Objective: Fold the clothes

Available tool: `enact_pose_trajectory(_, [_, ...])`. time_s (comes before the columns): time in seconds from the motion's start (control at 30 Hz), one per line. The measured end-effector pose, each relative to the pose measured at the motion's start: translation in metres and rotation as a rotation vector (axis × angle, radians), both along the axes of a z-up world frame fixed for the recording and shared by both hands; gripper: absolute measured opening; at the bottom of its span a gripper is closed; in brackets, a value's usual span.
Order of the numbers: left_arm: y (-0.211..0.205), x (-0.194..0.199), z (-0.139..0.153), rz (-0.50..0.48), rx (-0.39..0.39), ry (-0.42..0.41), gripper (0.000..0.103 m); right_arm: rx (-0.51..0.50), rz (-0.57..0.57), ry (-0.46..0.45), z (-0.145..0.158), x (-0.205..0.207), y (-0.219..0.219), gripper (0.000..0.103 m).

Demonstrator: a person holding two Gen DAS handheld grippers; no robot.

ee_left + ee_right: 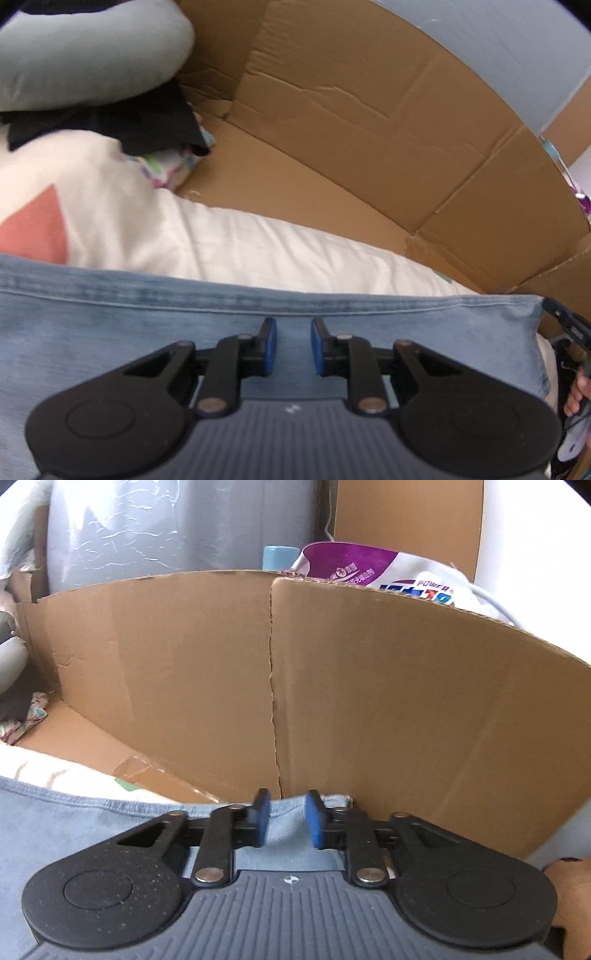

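Light blue denim jeans [110, 332] lie flat on a cream sheet [277, 251], their stitched edge running across just beyond my left gripper [293, 325]. That gripper hovers low over the denim, open, its blue pads [269, 343] apart and the cloth below them. In the right wrist view the jeans [74, 812] end at a corner under my right gripper [287, 799]. It is open too, with the denim edge rising into the gap between the pads [314, 823] and a small white label beside it.
Brown cardboard walls [369, 129] [406, 701] stand close behind the jeans. A grey pillow [74, 48] and a black garment [140, 122] lie at the far left. A purple-and-white bag [369, 568] stands behind the cardboard. A person's hand [569, 886] shows at the right edge.
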State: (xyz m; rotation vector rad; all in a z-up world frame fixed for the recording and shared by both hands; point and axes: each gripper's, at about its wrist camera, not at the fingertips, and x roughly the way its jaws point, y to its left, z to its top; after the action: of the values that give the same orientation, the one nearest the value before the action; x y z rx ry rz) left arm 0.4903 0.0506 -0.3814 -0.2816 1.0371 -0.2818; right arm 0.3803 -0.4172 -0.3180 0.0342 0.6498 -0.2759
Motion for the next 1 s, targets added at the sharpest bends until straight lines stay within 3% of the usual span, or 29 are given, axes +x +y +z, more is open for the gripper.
enact_pose_trajectory(0.03, [-0.003,0.000,0.000,-0.006,-0.001,0.000,0.021,0.006,-0.010,0.010,-0.003,0.005,-0.003,0.021])
enact_pose_trajectory(0.1, [-0.010,0.001,-0.001,-0.017,-0.004,0.000,0.021,0.022,-0.027,0.038,-0.012,0.012,-0.010,0.009])
enact_pose_trajectory(0.43, [-0.026,0.008,-0.010,-0.039,-0.017,0.018,0.021,0.041,-0.032,0.165,-0.043,0.008,-0.025,0.009])
enact_pose_trajectory(0.53, [-0.031,0.010,-0.013,-0.043,-0.021,0.024,0.021,0.072,-0.044,0.171,-0.047,0.008,-0.037,0.004])
enact_pose_trajectory(0.83, [-0.054,0.017,-0.021,-0.070,-0.047,0.031,0.021,0.112,-0.092,0.190,-0.054,0.016,-0.052,0.004])
enact_pose_trajectory(1.0, [-0.084,0.016,-0.030,-0.134,-0.098,0.045,0.021,0.134,-0.107,0.210,-0.052,0.017,-0.057,0.004])
